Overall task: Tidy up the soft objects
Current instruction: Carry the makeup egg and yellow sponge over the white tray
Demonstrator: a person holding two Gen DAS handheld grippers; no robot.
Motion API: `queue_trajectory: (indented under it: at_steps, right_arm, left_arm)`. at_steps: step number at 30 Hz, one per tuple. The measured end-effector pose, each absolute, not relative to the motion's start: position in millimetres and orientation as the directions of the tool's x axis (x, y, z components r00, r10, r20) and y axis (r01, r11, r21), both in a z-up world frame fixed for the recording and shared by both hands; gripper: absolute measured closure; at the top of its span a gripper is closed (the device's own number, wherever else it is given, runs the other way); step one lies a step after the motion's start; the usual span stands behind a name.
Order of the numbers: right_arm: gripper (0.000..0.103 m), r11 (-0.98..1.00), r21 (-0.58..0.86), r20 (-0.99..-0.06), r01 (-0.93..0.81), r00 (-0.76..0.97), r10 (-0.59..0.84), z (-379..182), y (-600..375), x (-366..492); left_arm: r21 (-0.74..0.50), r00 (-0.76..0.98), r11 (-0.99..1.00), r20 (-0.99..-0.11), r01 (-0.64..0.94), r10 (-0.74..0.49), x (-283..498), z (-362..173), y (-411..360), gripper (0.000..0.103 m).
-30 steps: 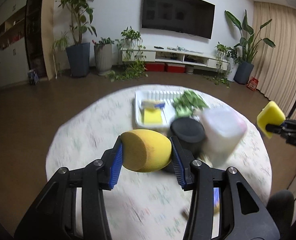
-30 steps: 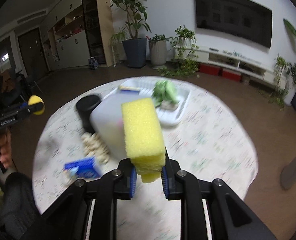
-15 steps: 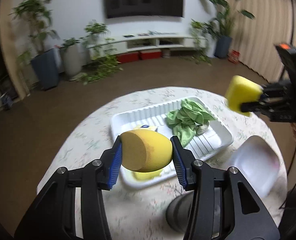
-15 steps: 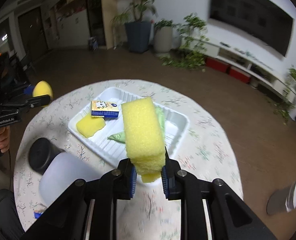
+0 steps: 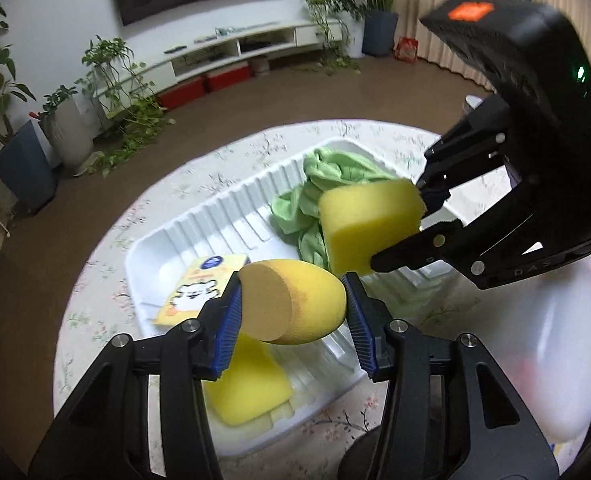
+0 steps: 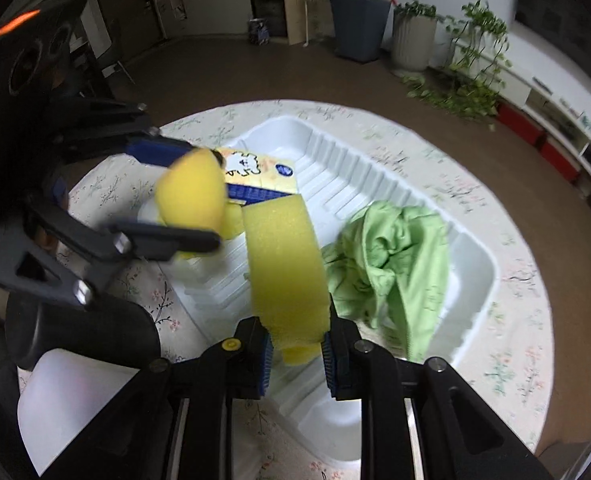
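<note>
1. The left claw is clamped on an egg-shaped yellow sponge, which bulges between the blue pads; it hangs over the near end of the white tray. The right claw is pinched narrow on the lower end of a yellow block sponge, which stands up past the jaws at 12 o'clock, over the tray's middle.

2. Biggest risk: the two claws crowd each other. In the left view the right one sits at 2 o'clock, very near; a knock could jar either sponge loose outside the tray.

3. The round table is crowded: a pale tub at 4 o'clock and a black round thing at 8 o'clock in the right view flank the tray, so a wide swing could tip them.

4. The tray already holds a green cloth, a flat yellow sponge and a small printed pack. A sponge dropped on the heaped cloth may bounce or roll over the rim.

5. Smallest: the block sponge is held by its end only, so it could bend and slip out early.
</note>
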State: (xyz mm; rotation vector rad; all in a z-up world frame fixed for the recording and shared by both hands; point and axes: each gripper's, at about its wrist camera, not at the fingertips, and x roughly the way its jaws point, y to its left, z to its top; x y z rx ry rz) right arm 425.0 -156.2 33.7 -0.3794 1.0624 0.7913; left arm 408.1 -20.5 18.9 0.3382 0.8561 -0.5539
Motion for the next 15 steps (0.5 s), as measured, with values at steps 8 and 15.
queue_trajectory:
  at_steps: [8,15]
  right_arm:
    - [0.078,0.683,0.127,-0.907,-0.719,0.193,0.373,16.1,-156.4,435.1]
    - [0.067,0.707,0.132,-0.905,-0.695,0.206,0.372,14.3,-160.5,438.2]
  left_arm:
    - [-0.004,0.46,0.826,-0.829,0.564,-0.318,422.0,0.3,-18.5,0.048]
    - [-0.008,0.471,0.847,-0.828,0.532,-0.304,421.8,-2.6,-13.9,0.036]
